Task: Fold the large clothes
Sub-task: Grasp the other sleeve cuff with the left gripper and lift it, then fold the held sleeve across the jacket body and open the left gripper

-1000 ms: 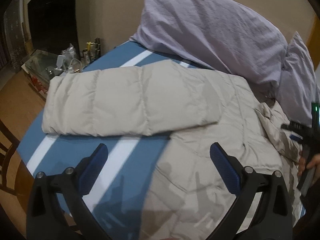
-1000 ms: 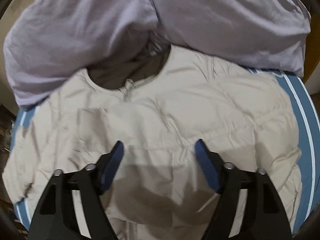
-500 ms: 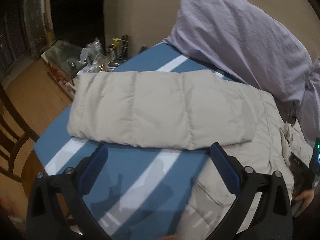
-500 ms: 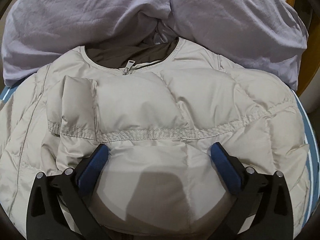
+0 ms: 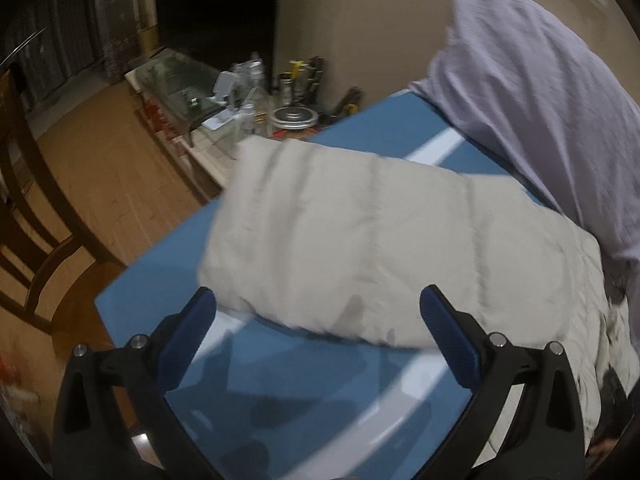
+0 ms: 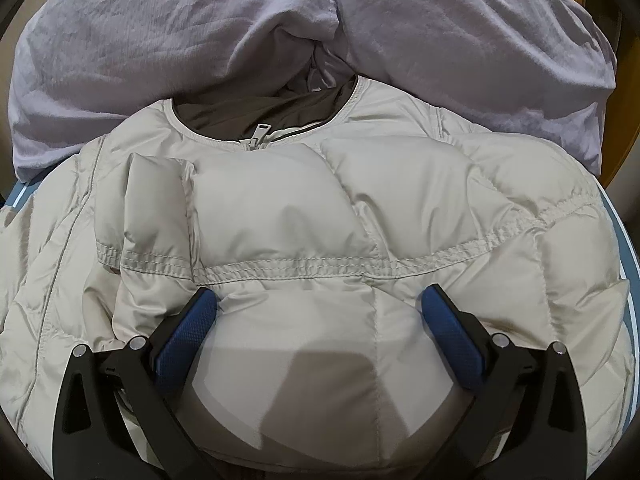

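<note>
A beige quilted down jacket (image 6: 320, 220) lies front up on a blue sheet, collar and zipper pull (image 6: 258, 134) toward the pillows. One sleeve lies folded across its chest. In the left wrist view the other sleeve (image 5: 360, 248) stretches out flat over the sheet. My left gripper (image 5: 318, 308) is open and empty, just above the near edge of that sleeve. My right gripper (image 6: 320, 308) is open, low over the folded sleeve's cuff end, holding nothing.
Two lilac pillows (image 6: 200, 28) rest against the wall behind the jacket. The blue striped sheet (image 5: 280, 392) ends at a left edge. Beyond it are a low glass table with bottles and tins (image 5: 248, 100), wooden floor and a dark wooden chair (image 5: 28, 208).
My left gripper has swung left and closer to the outstretched sleeve. My right gripper has dropped lower toward the jacket, and a sleeve now lies folded across the chest.
</note>
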`<action>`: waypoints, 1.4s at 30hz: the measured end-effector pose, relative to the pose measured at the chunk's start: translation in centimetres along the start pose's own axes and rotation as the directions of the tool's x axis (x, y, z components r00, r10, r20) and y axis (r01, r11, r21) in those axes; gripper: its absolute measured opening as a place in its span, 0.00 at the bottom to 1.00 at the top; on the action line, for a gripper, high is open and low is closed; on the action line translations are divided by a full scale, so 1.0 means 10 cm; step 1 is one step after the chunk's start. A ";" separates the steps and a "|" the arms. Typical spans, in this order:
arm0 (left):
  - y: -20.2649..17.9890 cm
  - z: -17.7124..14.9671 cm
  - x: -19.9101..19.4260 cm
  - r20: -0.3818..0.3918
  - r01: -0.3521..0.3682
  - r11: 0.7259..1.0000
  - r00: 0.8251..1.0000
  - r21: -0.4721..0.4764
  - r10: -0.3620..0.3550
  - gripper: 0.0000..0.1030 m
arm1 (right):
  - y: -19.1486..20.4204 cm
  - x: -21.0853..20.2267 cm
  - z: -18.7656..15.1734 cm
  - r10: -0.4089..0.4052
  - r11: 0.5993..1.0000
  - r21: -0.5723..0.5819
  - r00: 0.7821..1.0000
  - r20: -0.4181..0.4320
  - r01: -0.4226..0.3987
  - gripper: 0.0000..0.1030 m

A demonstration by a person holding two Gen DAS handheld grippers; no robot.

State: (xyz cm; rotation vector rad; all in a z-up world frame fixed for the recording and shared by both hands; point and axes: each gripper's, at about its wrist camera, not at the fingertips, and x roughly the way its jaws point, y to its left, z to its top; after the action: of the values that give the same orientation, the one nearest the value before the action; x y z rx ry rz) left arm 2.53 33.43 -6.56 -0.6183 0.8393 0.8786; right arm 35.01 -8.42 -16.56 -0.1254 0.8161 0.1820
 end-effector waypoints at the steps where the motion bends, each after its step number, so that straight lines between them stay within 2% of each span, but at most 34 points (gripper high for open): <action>1: 0.09 0.05 0.05 -0.005 -0.007 1.000 1.000 -0.022 0.007 0.98 | 0.00 0.00 0.00 0.000 1.000 0.000 1.000 0.001 0.000 0.99; 6: 0.36 0.16 0.28 -0.060 0.027 0.994 0.998 -0.106 -0.034 0.98 | 0.00 0.00 0.00 0.001 1.000 0.001 1.000 0.002 -0.001 0.99; 11: 0.45 0.12 0.48 -0.116 0.060 0.984 0.990 -0.167 -0.080 0.95 | 0.00 0.00 0.00 0.000 1.000 0.002 1.000 0.003 0.000 0.99; 15: 0.37 0.09 0.50 -0.106 0.017 0.991 0.994 -0.131 -0.031 0.93 | 0.00 -0.01 -0.01 0.001 1.000 0.003 1.000 0.005 -0.001 0.99; 17: 0.33 0.09 0.50 -0.096 -0.012 0.993 0.995 -0.119 0.001 0.82 | 0.00 -0.01 -0.01 0.001 1.000 0.004 1.000 0.005 -0.001 0.99; 18: 0.32 0.10 0.49 -0.092 -0.023 0.993 0.996 -0.118 0.012 0.70 | 0.01 -0.01 -0.01 0.001 1.000 0.004 1.000 0.005 -0.001 0.99; 19: 0.32 0.11 0.49 -0.088 -0.023 0.992 0.996 -0.126 0.012 0.59 | 0.00 0.00 -0.01 0.000 1.000 0.005 1.000 0.005 0.000 0.99; 22: 0.35 0.15 0.49 -0.088 0.007 0.987 0.996 -0.159 -0.022 0.34 | 0.01 0.00 -0.01 0.001 1.000 0.005 1.000 0.006 -0.001 0.99; 25: 0.30 0.17 0.46 -0.077 0.012 0.989 0.997 -0.150 -0.024 0.23 | 0.01 0.00 -0.01 0.002 1.000 0.005 1.000 0.004 -0.002 0.99; 28: 0.18 0.23 0.34 -0.044 0.008 0.993 0.999 -0.117 -0.014 0.20 | 0.02 -0.02 0.00 0.006 1.000 -0.003 1.000 -0.006 -0.006 0.99; 35: -0.13 0.45 -0.08 0.063 0.080 0.996 0.995 -0.046 -0.077 0.19 | 0.00 -0.04 -0.04 0.030 0.999 -0.034 0.999 -0.036 -0.031 0.99; 38: -0.37 0.54 -0.28 0.104 0.135 0.991 0.986 -0.003 -0.134 0.19 | -0.01 -0.06 -0.07 0.038 0.998 -0.041 0.998 -0.045 -0.040 0.99; 42: -0.74 0.60 -0.53 0.137 0.227 0.972 0.963 0.060 -0.234 0.19 | -0.02 -0.15 -0.12 0.049 0.997 -0.057 0.998 -0.049 -0.052 0.99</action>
State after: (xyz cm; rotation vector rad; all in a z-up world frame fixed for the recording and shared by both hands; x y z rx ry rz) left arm 9.13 32.04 1.98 -0.5938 0.6410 0.6819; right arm 33.22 -9.02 -16.24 -0.1646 0.8624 0.2511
